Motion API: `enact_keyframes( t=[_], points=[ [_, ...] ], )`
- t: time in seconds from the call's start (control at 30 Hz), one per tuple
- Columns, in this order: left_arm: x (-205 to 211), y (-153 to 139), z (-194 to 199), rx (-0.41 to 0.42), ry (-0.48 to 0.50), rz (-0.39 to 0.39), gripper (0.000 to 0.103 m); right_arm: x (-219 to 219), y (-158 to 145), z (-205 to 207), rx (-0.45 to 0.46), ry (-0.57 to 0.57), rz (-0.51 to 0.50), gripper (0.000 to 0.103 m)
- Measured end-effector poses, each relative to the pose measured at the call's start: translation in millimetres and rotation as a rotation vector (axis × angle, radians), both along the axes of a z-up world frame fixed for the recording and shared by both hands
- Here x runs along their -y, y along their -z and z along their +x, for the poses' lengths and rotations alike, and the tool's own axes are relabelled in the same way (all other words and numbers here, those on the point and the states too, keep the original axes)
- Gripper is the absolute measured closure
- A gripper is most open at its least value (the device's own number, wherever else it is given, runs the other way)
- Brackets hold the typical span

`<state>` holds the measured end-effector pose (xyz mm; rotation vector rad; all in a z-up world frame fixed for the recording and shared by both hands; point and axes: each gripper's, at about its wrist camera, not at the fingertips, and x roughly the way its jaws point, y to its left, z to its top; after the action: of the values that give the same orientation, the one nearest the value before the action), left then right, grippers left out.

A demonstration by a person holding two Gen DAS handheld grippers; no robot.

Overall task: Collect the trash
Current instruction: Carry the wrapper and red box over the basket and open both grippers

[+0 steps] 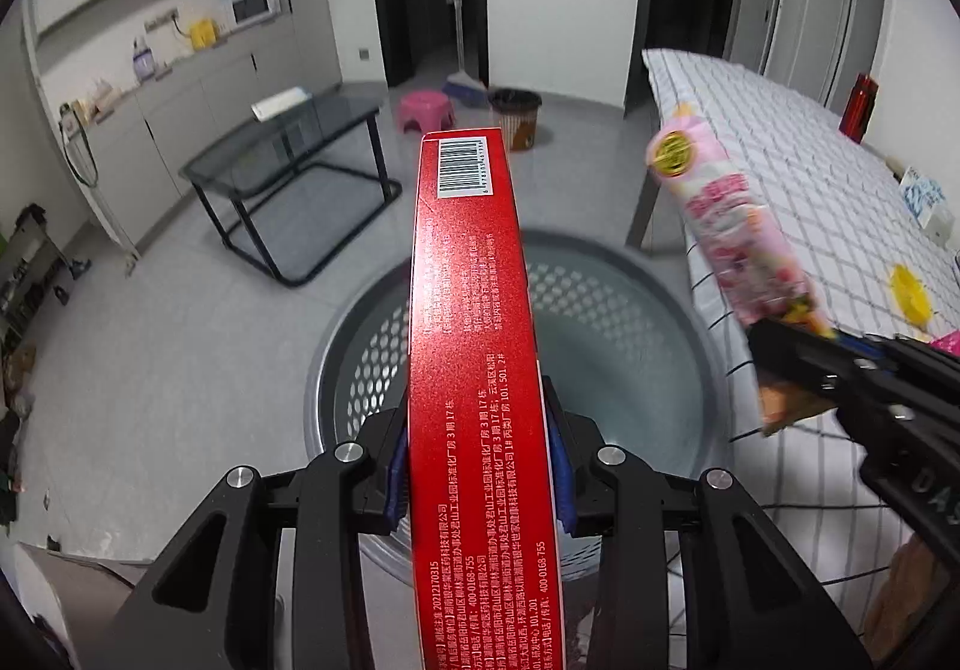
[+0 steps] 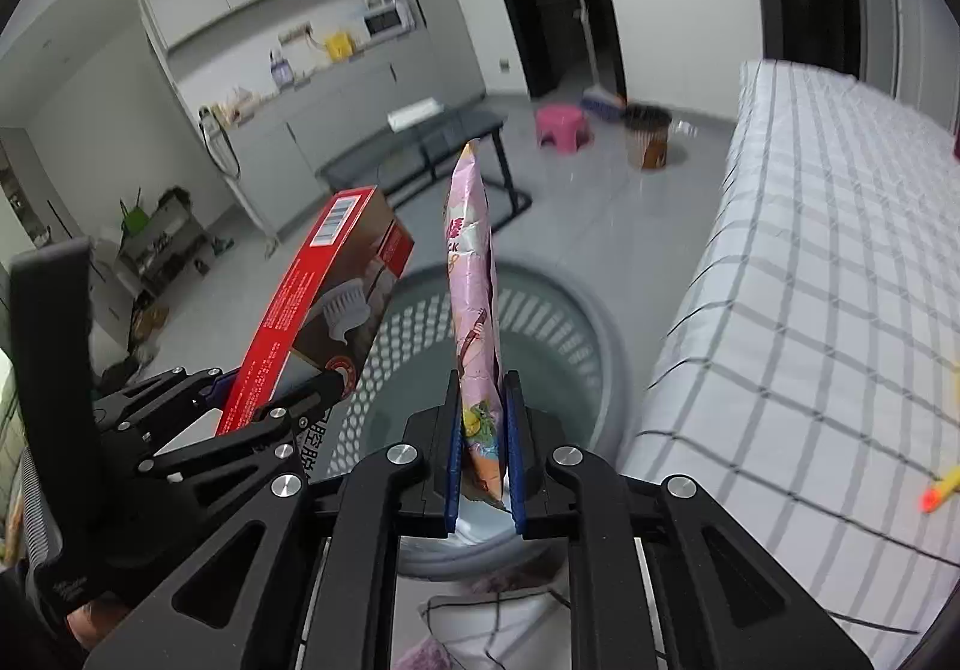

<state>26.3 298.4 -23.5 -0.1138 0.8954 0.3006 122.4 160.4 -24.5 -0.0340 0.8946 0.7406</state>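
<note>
So both bits of trash are up in the air right now. The red box (image 1: 474, 370) is pinched edge-on in my left tool (image 1: 480, 466), pads snug on its two broad faces, barcode end sticking out away from me. The pink snack wrapper (image 2: 474, 310) is in my right tool (image 2: 485, 448), which is nearly closed since the wrapper is so thin; it stands up floppy from the pads.

Both are hanging over the grey perforated basket (image 1: 372, 346) on the floor, just beside the bed with the checked sheet (image 1: 798, 178). I'd say that's why I'm holding them tilted downward like this: let go and they should fall straight in. The box looks pretty well centred over the opening, the wrapper closer to the bed-side rim, so I'd nudge that one over a bit first.

Still some stuff on the bed: a yellow thing (image 1: 909, 292) and a tissue pack (image 1: 924, 196). Farther off there's a second bin (image 1: 515, 118) by the pink stool (image 1: 426, 109).
</note>
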Motion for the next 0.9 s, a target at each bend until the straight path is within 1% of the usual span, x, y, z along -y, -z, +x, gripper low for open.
enact_keyframes(
  t=[0.17,0.33,0.47,0.6,0.63,0.7,0.77,0.8,0.83,0.9],
  points=[
    [-13.9,22.2,4.9,-0.042,0.002,-0.034,0.067,-22.4,22.3,9.9,-0.062,-0.009,-0.054,0.091],
    [-25.7,37.2,10.8,-0.062,0.008,-0.054,0.067,-34.4,32.5,16.7,-0.092,-0.002,-0.084,0.091],
    [-29.7,41.2,13.5,-0.062,0.010,-0.059,0.067,-39.9,40.0,19.5,-0.110,-0.002,-0.104,0.090],
    [-32.6,42.2,12.4,-0.062,0.008,-0.055,0.067,-43.6,41.0,21.4,-0.110,-0.004,-0.110,0.090],
    [-33.4,42.1,12.0,-0.064,0.007,-0.056,0.067,-44.0,41.0,20.9,-0.108,-0.003,-0.110,0.089],
    [-34.6,42.2,11.1,-0.066,0.006,-0.058,0.065,-43.8,39.9,20.4,-0.099,0.004,-0.113,0.080],
    [-36.3,41.8,11.7,-0.067,0.001,-0.057,0.055,-41.8,37.6,19.7,-0.083,0.013,-0.113,0.056],
    [-37.0,41.3,10.7,-0.063,-0.001,-0.055,0.053,-41.4,36.9,19.2,-0.076,0.016,-0.111,0.052],
    [-37.6,40.9,9.9,-0.062,-0.004,-0.053,0.053,-40.7,34.9,18.0,-0.064,0.020,-0.108,0.050],
    [-39.7,40.7,10.0,-0.062,-0.009,-0.056,0.053,-38.0,34.2,18.5,-0.053,0.024,-0.112,0.050]
  ],
)
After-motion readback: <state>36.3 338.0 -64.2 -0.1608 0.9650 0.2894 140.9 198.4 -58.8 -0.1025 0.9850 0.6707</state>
